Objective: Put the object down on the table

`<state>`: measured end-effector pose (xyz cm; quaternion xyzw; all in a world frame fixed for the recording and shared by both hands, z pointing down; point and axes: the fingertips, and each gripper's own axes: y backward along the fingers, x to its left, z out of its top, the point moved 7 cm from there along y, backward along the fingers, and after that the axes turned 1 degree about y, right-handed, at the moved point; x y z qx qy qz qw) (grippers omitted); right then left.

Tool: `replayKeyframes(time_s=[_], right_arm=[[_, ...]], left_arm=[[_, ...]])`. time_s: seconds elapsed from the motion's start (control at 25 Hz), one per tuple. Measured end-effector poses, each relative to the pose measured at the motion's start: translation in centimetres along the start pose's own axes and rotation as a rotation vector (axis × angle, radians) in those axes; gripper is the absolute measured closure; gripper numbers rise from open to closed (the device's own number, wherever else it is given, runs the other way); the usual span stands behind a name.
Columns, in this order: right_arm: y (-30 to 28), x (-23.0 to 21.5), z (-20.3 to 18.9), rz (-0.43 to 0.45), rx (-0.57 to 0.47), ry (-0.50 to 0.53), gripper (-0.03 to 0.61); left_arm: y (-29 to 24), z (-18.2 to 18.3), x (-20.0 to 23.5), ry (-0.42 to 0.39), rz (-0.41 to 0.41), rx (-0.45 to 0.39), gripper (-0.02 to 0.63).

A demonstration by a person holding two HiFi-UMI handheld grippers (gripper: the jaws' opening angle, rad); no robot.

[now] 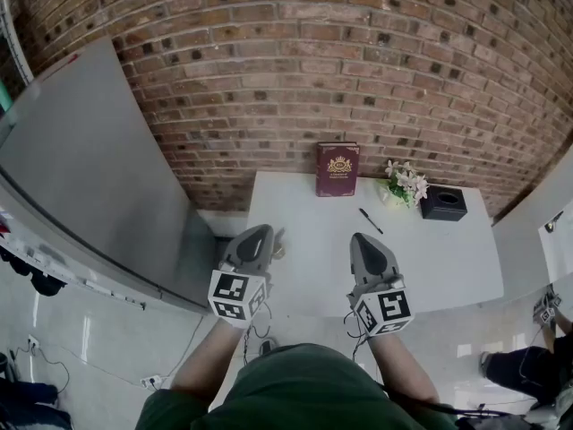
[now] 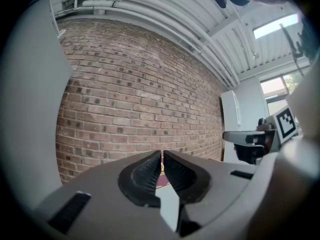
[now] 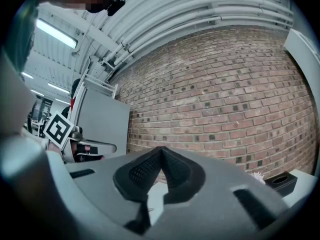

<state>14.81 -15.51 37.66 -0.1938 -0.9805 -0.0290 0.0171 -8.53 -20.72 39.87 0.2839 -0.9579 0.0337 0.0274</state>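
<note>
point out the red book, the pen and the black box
red book (image 1: 337, 169), head view, middle of its cover
pen (image 1: 371, 220), head view, middle of its barrel
black box (image 1: 444, 203), head view, its top face

Dark red book (image 1: 337, 169) with a gold crest, and behind it a red-brown brick wall (image 1: 313, 70) flecked with darker bricks. Right of the book, pale pink-and-white flowers (image 1: 407, 184) with green leaves, then a black box (image 1: 444, 203). In front of the book, a black pen (image 1: 371, 220) on the white table (image 1: 295, 267). Left gripper (image 1: 262, 229) and right gripper (image 1: 361, 237) both grey, patterned with black-and-white squares.
</note>
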Motion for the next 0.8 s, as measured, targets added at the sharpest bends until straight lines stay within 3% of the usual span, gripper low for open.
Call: replayKeyframes(time_s=[0.8], right_arm=[[1.3, -1.1, -0.5, 0.003, -0.008, -0.014, 0.577]], left_arm=[[-0.2, -0.4, -1.5, -0.016, 0.011, 0.013, 0.597]])
